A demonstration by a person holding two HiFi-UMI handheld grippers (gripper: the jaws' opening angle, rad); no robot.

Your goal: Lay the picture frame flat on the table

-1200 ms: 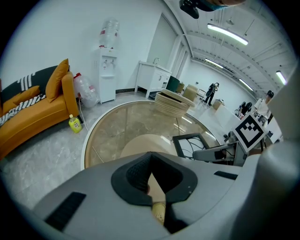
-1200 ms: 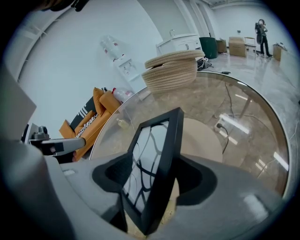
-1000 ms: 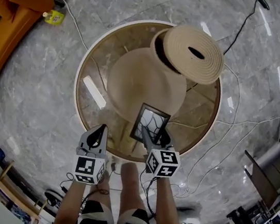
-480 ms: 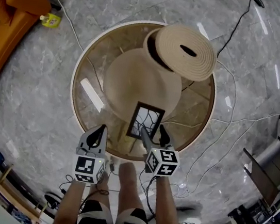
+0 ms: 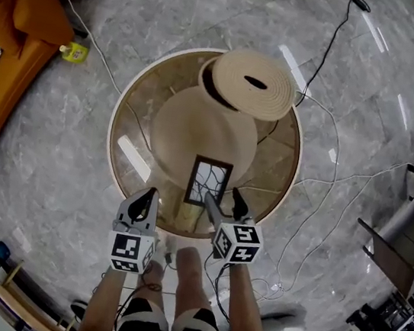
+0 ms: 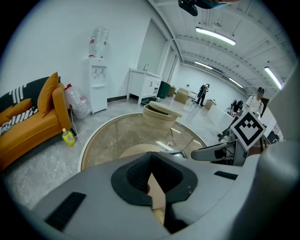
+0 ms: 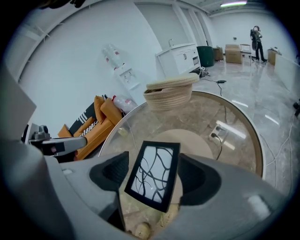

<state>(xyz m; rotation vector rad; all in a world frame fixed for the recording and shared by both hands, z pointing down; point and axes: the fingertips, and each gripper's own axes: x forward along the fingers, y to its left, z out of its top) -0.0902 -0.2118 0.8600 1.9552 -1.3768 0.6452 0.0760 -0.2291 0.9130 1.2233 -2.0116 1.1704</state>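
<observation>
While lid [image 5: 252,83] sits askew on basket [image 5: 208,85] | right tool [image 5: 222,196] spread by picture frame [image 5: 209,182] | left tool [image 5: 149,193] pressed together

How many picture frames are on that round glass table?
1. The black picture frame lies on the round glass table's near side, at the beige mat's edge, just ahead of the open right gripper. The basket's inside is hidden, so another could be there.

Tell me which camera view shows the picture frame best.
The right gripper view: the picture frame sits large and central, black border and branching pattern clear. The head view shows it small from above on the round table. The left gripper view hardly shows it.
</observation>
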